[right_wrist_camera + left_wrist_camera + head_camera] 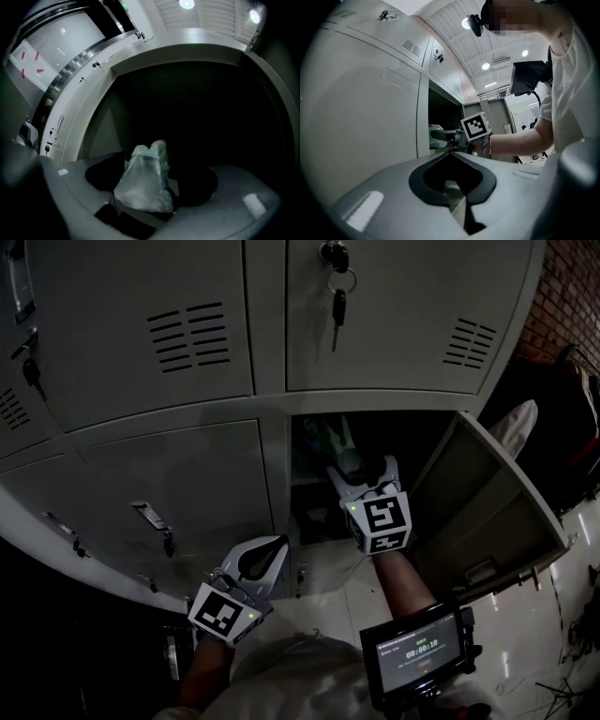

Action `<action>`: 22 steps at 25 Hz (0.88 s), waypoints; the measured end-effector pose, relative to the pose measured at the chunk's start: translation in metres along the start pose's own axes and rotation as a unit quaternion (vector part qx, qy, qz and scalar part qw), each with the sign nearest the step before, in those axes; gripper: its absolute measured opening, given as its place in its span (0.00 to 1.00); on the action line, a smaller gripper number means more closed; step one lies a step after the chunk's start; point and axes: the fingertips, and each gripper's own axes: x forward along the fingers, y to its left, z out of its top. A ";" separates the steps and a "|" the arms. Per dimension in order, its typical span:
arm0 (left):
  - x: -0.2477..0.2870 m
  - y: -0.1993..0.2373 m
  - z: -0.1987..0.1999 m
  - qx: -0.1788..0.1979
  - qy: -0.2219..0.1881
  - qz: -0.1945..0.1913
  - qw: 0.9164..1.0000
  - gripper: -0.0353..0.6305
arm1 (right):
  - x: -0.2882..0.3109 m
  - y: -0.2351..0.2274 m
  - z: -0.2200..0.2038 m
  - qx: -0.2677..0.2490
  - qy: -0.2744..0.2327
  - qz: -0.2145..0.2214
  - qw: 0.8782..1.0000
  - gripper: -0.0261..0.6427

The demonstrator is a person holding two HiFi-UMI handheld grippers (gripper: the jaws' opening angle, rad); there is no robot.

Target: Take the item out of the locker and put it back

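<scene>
A crumpled clear plastic bag (143,180) with something pale green inside sits in the dark open locker compartment (412,442). My right gripper (361,465) reaches into that compartment. Its jaws stand open on either side of the bag, with dark gaps between bag and jaws. In the head view the bag (336,435) shows just beyond the fingertips. From the left gripper view, the right gripper (440,136) holds level at the compartment mouth with the bag (435,128) at its tips. My left gripper (267,545) hangs shut and empty, low in front of the closed doors.
The compartment's door (487,507) swings open to the right. A key (337,298) hangs from the lock of the closed locker above. More closed grey doors (178,474) fill the left. A small screen (417,651) sits at the person's chest.
</scene>
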 end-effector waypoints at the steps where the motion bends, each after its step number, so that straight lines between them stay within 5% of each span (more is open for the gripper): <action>1: 0.000 0.000 0.001 0.000 0.000 -0.001 1.000 0.01 | -0.004 -0.001 0.005 -0.002 -0.009 -0.003 1.000 0.50; 7: -0.006 0.002 0.003 -0.007 -0.006 0.003 1.000 0.02 | -0.050 -0.007 0.038 0.046 -0.086 -0.025 0.995 0.53; 8: -0.008 0.003 0.003 -0.009 -0.007 0.005 1.000 0.01 | -0.062 -0.002 0.040 0.070 -0.101 -0.017 0.992 0.41; 9: -0.011 0.004 0.003 -0.014 -0.008 0.007 1.000 0.01 | -0.073 0.006 0.041 0.088 -0.112 -0.005 0.990 0.15; 10: -0.014 0.006 0.003 -0.019 -0.008 0.009 1.000 0.02 | -0.082 0.017 0.040 0.094 -0.113 0.006 0.989 0.05; 22: -0.046 -0.005 0.006 -0.008 -0.011 0.032 0.999 0.01 | -0.162 0.096 -0.015 0.102 -0.003 0.020 0.995 0.04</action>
